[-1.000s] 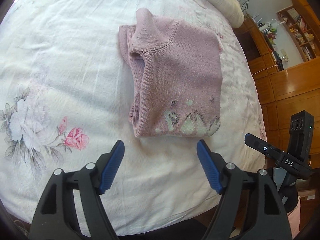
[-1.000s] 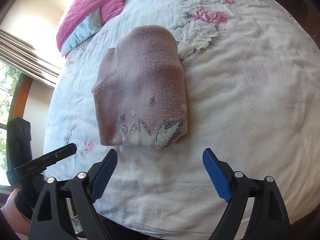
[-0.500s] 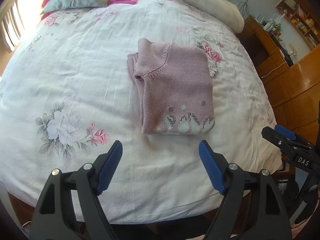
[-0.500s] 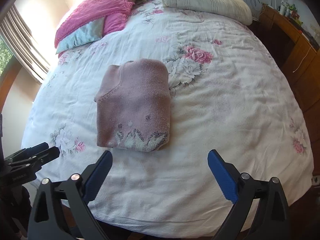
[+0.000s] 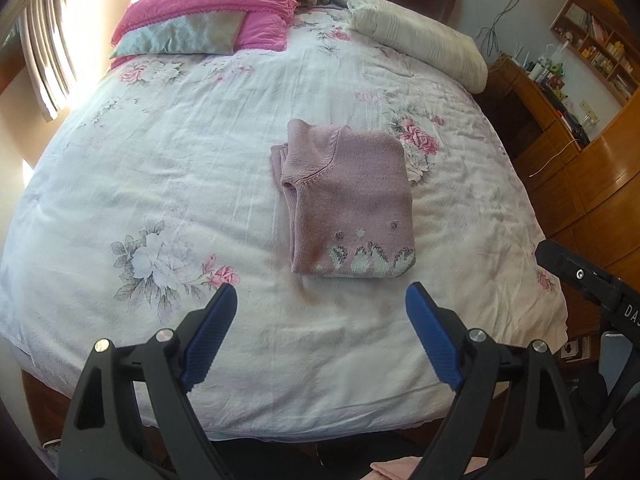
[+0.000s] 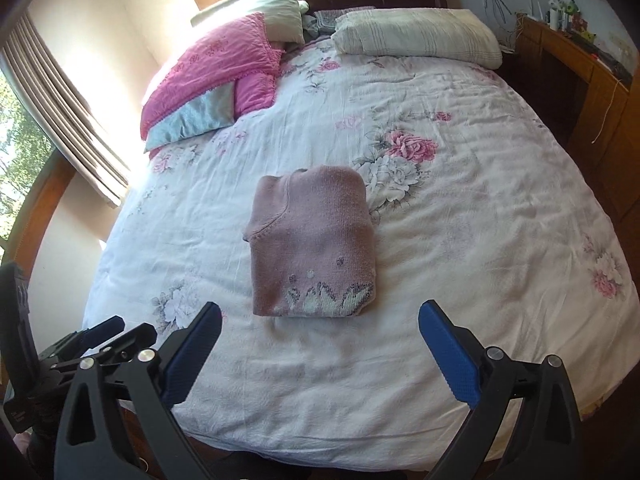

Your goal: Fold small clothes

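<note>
On the floral bedspread [image 5: 168, 168], mid-bed, a neatly folded pink sweater [image 5: 352, 200]; left gripper [image 5: 320, 312] and right gripper [image 6: 320, 328] both spread wide, empty, hovering near the foot edge. Best kept clear of the hem to avoid disturbing the fold

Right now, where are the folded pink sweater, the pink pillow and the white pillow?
folded pink sweater [image 5: 352, 196]: left wrist view, middle of its top layer.
pink pillow [image 6: 224, 64]: right wrist view, centre of its pink face.
white pillow [image 6: 416, 34]: right wrist view, middle of its upper side.
</note>
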A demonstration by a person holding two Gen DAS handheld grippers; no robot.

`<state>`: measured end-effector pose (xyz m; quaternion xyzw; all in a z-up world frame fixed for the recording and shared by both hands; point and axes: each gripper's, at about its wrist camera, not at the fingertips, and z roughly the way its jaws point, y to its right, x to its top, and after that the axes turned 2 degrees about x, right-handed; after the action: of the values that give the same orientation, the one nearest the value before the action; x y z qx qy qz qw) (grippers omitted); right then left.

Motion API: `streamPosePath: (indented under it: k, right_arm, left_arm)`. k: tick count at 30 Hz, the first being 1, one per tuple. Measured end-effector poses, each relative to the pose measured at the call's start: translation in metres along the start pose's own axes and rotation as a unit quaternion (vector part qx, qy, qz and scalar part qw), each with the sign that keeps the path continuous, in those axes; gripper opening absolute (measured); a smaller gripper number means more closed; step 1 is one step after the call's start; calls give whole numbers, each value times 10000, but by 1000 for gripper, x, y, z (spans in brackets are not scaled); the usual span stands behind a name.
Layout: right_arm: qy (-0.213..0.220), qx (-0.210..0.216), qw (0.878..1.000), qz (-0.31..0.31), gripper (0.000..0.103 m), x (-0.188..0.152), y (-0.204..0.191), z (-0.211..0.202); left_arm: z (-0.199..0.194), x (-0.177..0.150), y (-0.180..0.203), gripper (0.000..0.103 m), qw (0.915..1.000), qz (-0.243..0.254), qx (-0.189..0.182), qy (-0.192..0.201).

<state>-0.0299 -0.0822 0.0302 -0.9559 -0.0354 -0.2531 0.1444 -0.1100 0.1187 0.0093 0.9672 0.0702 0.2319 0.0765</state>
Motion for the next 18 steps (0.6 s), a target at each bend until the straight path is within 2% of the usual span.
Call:
streamPosePath:
  k: [3, 5, 8, 12, 18]
  right_arm:
    - [147, -538, 9977, -388, 99, 1, -9, -8]
    - [160, -725, 9958, -541, 99, 2, -12, -13]
    - [144, -571, 9969, -523, 99, 1, -11, -18]
    - [90, -871, 9938, -684, 99, -2, -16, -20]
    - [-56, -765, 9943, -739, 99, -8, -15, -17]
  left_arm:
    - [-6, -3, 1, 86, 9999, -25, 97, 59]
    - [-10, -5, 0, 86, 9998, -44, 143, 92]
    - [-17, -8, -1, 86, 9997, -78, 194, 122]
    - [-23, -12, 1, 86, 9994, -57, 282, 185]
    - [-24, -17, 5, 86, 9996, -68, 235, 165]
